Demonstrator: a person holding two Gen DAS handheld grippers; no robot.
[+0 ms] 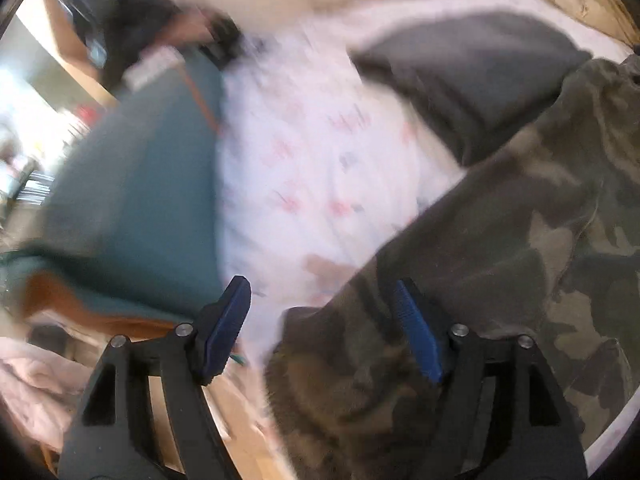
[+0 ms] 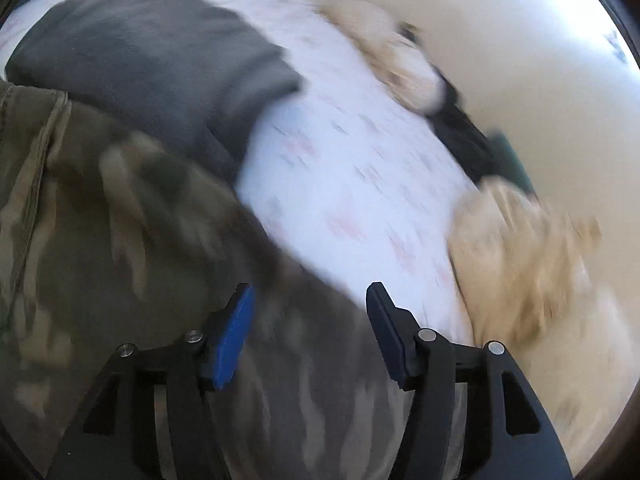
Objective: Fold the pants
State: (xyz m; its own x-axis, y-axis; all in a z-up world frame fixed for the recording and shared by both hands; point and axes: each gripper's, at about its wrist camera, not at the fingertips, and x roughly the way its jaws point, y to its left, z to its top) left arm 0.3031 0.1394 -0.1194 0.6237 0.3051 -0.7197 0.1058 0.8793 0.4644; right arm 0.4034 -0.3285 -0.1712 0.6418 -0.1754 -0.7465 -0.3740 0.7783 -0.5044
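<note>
Camouflage pants (image 1: 520, 240) lie on a white bed sheet with a faint pink print (image 1: 312, 160). In the left wrist view they fill the lower right. My left gripper (image 1: 324, 320) is open above their near edge, its right finger (image 1: 416, 332) over the fabric and its left finger over the sheet. In the right wrist view the pants (image 2: 120, 240) cover the lower left, and my right gripper (image 2: 312, 320) hangs open above them with nothing pinched. Both views are blurred.
A folded dark grey garment (image 1: 472, 80) (image 2: 140, 60) lies on the sheet (image 2: 360, 180) just beyond the pants. A teal blanket (image 1: 140, 180) borders the sheet on the left. Beige fluffy items (image 2: 520, 248) (image 2: 392, 60) sit along the sheet's right side.
</note>
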